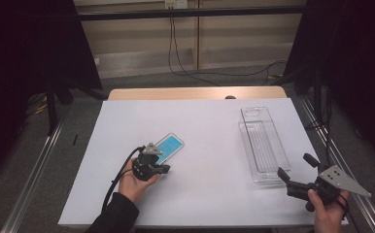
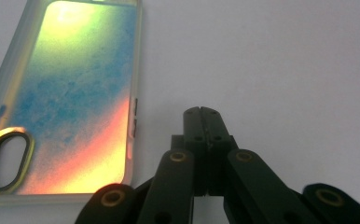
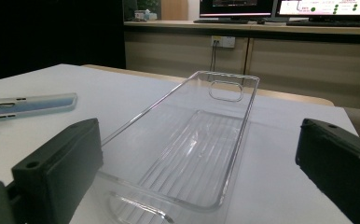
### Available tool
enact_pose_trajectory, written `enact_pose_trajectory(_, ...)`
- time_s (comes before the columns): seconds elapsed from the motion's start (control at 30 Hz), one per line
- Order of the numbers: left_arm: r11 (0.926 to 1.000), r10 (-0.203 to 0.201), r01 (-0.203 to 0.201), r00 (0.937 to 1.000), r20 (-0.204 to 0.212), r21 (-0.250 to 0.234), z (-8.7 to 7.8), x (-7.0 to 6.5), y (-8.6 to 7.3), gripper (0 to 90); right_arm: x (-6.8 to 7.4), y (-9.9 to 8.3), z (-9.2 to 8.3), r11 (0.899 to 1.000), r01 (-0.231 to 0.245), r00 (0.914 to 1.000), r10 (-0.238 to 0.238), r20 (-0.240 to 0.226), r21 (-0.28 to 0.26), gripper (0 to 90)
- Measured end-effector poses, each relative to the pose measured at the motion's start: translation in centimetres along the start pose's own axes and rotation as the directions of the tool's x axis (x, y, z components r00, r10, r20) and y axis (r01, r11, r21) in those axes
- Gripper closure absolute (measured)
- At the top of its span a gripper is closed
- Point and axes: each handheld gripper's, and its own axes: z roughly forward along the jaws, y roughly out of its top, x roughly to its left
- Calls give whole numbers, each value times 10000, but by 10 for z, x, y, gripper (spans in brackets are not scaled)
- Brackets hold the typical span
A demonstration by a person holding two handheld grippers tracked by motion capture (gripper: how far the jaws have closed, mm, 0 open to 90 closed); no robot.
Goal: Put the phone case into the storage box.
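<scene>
Lying cropped at frame edges, phone case rests left of closed, empty left gripper; right gripper gapes, empty

Grey floor, beige wall panels with socket, black curtains

I see a phone case lying flat on the white table sheet, left of centre, set at a slant with its far end pointing right. Its back faces up: blue in the middle, shading to yellow-green and orange-pink, with a frosted clear rim. In the left gripper view the phone case shows an oval camera hole ringed in metal at its near end and button slots on both long edges. From the right gripper view it sits low and level, far left.
</scene>
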Motion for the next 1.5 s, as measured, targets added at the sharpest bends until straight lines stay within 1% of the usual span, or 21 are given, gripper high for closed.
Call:
enact_pose_trajectory(0.03, 9999, -21, 21, 10000, 1, 138, 2, 1, -2, 900, 0, 0, 0, 10000, 6, 10000, -6, -5, 2, 0)
enact_pose_trajectory(0.1, 9997, -13, 14, 10000, -46, 234, 4, 2, -3, 900, 0, 0, 0, 10000, 15, 10000, -15, -13, 6, 0)
enact_pose_trajectory(0.23, 9996, -135, 135, 9999, -17, 252, 4, 3, -3, 900, 0, 0, 0, 10000, 10, 10000, -10, -5, 1, 0)
enact_pose_trajectory(0.27, 9996, -115, 115, 9999, 11, 251, 4, 4, -3, 900, 0, 0, 0, 10000, 10, 10000, -10, -5, 1, 0)
enact_pose_trajectory(0.4, 9996, -62, 66, 9999, -148, 266, 3, 4, -3, 900, 0, 0, 0, 10000, 40, 10000, -40, -12, 16, 0)
enact_pose_trajectory(0.53, 9996, -89, 95, 9998, -189, 280, 2, 6, -3, 900, 1, 0, 0, 10000, 25, 10000, -25, -15, 5, 0)
enact_pose_trajectory(0.67, 9992, -244, 253, 9993, -295, 299, 1, 9, -4, 900, 0, 0, 0, 10000, 47, 10000, -47, -11, 16, 1)
enact_pose_trajectory(0.87, 9990, -311, 322, 9990, -331, 325, -1, 12, -5, 900, 0, 0, -1, 10000, 43, 10000, -43, -32, -4, 0)
enact_pose_trajectory(0.97, 9988, -245, 265, 9985, -479, 413, -3, 14, -5, 900, 1, 0, -1, 10000, 42, 10000, -42, -88, -28, 0)
enact_pose_trajectory(1.0, 9988, -320, 338, 9983, -496, 368, -4, 16, -6, 900, 1, 0, -1, 10000, 63, 9999, -63, -89, -25, 0)
enact_pose_trajectory(1.13, 9984, -404, 424, 9977, -539, 372, -4, 17, -7, 900, 1, 0, 0, 10000, 37, 10000, -37, -59, 1, 0)
enact_pose_trajectory(1.27, 9988, -279, 302, 9978, -602, 388, -5, 18, -7, 900, 1, 0, -1, 10000, 47, 10000, -47, -71, 6, 0)
enact_pose_trajectory(1.33, 9986, -317, 340, 9979, -570, 408, -5, 19, -7, 900, 1, 0, -1, 10000, 57, 10000, -57, -70, 4, 0)
enact_pose_trajectory(1.37, 9984, -379, 403, 9975, -601, 394, -5, 19, -7, 900, 1, 0, 0, 10000, 73, 9999, -73, -106, 3, 0)
enact_pose_trajectory(1.4, 9985, -333, 363, 9971, -689, 421, -6, 19, -7, 900, 1, 0, 0, 10000, 73, 9999, -73, -106, 3, 0)
enact_pose_trajectory(1.47, 9982, -388, 418, 9969, -681, 434, -6, 20, -7, 900, 1, 0, 0, 10000, 55, 9999, -55, -89, 3, 0)
enact_pose_trajectory(1.5, 9979, -477, 505, 9966, -672, 408, -6, 20, -7, 900, 1, 0, 0, 10000, 53, 9999, -53, -89, 8, 0)
